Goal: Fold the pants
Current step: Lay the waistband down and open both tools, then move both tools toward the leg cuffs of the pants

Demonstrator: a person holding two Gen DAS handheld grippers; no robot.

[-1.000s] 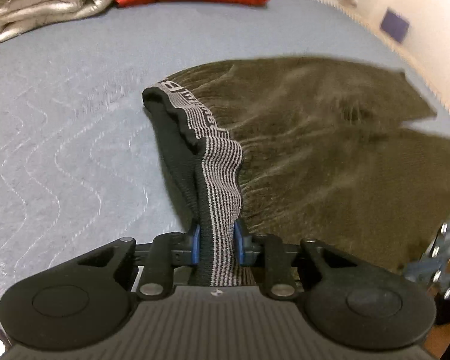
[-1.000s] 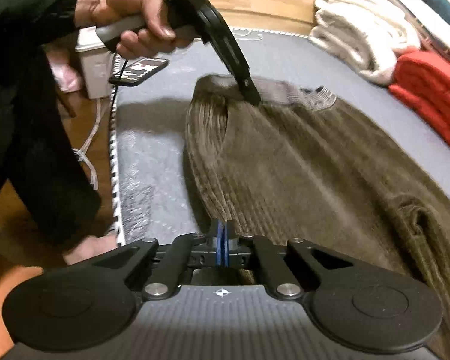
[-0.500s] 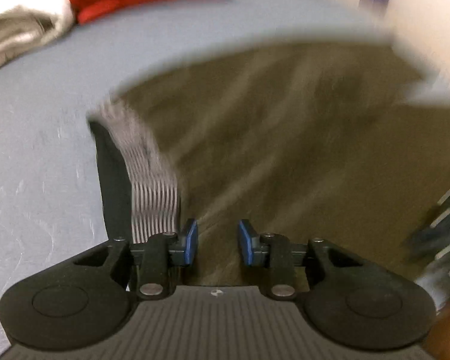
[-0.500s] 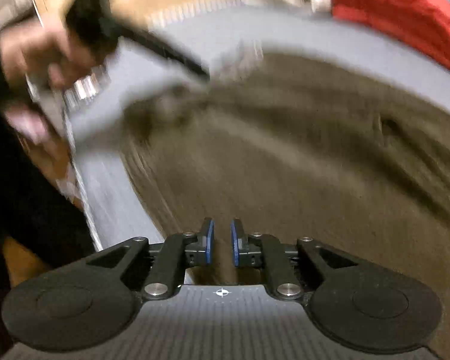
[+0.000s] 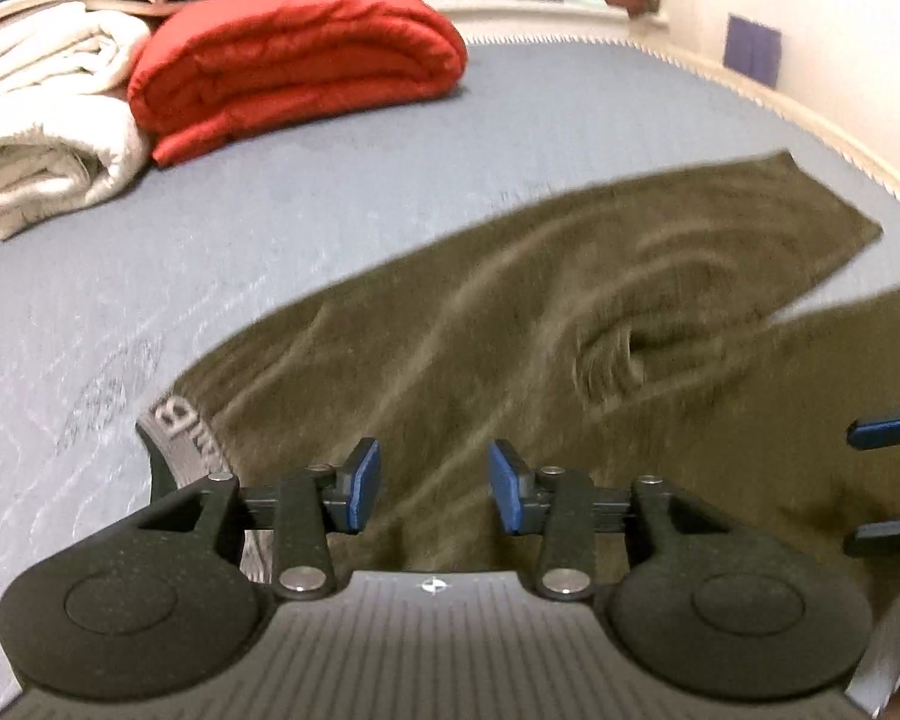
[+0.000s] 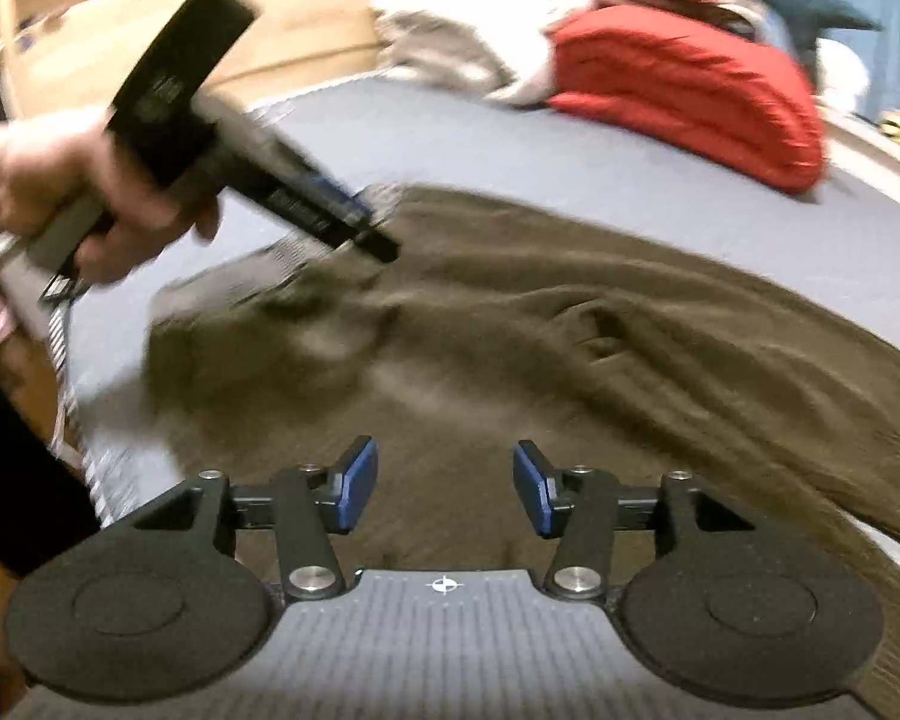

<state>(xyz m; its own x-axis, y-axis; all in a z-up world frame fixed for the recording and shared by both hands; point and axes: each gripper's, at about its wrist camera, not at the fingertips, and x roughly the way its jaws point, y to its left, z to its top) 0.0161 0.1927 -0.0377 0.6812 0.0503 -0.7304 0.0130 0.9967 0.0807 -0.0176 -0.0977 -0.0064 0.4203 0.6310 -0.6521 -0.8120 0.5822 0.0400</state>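
Olive-brown pants (image 5: 510,324) lie spread flat on the grey-blue bed, with their striped grey waistband (image 5: 180,432) at the near left and both legs running to the far right. My left gripper (image 5: 435,495) is open and empty just above the waist area. My right gripper (image 6: 444,492) is open and empty over the pants (image 6: 570,360) near the bed's front edge. The left gripper also shows in the right wrist view (image 6: 366,228), held in a hand above the waistband (image 6: 288,252). The right gripper's blue fingertips (image 5: 888,426) show at the left wrist view's right edge.
A folded red blanket (image 5: 294,66) and folded white blankets (image 5: 36,120) lie at the far side of the bed (image 5: 150,252). A wall (image 5: 810,12) runs along the right side. The bed's front-left edge (image 6: 72,408) drops off beside the person.
Both grippers have opened. The left one let go of the waistband and the right one let go of the pants' edge; the pants now lie flat. Both views have swung toward the legs.
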